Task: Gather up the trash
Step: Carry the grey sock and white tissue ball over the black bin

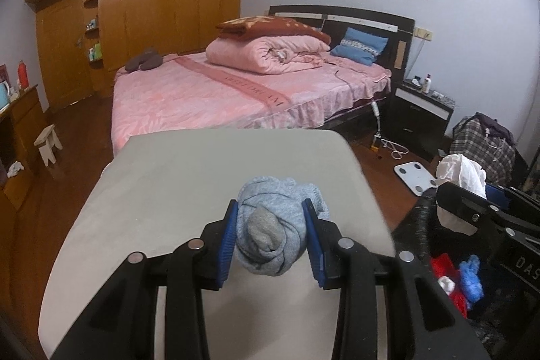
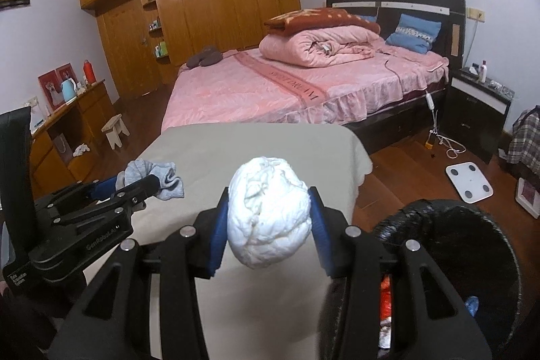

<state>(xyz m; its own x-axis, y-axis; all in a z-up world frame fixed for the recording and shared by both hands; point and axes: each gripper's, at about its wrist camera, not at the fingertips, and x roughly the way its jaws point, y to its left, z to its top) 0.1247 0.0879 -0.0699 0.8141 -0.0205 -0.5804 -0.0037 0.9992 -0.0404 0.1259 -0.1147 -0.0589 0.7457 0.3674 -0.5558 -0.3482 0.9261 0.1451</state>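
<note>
My left gripper (image 1: pixel 271 226) is shut on a balled grey-blue sock (image 1: pixel 276 225) and holds it above the beige table (image 1: pixel 168 191). It also shows in the right wrist view (image 2: pixel 152 183) at the left. My right gripper (image 2: pixel 268 218) is shut on a crumpled white paper wad (image 2: pixel 268 215), held over the table's right part. The wad also shows in the left wrist view (image 1: pixel 462 171). A black trash bin (image 2: pixel 472 245) stands at the table's right side, with red and blue scraps (image 1: pixel 462 282) inside.
A pink bed (image 2: pixel 287 83) lies beyond the table. A white scale (image 2: pixel 469 183) and cables lie on the wood floor to the right. A dark nightstand (image 2: pixel 476 110), a small stool (image 2: pixel 114 130) and a wooden cabinet (image 2: pixel 60 130) stand around.
</note>
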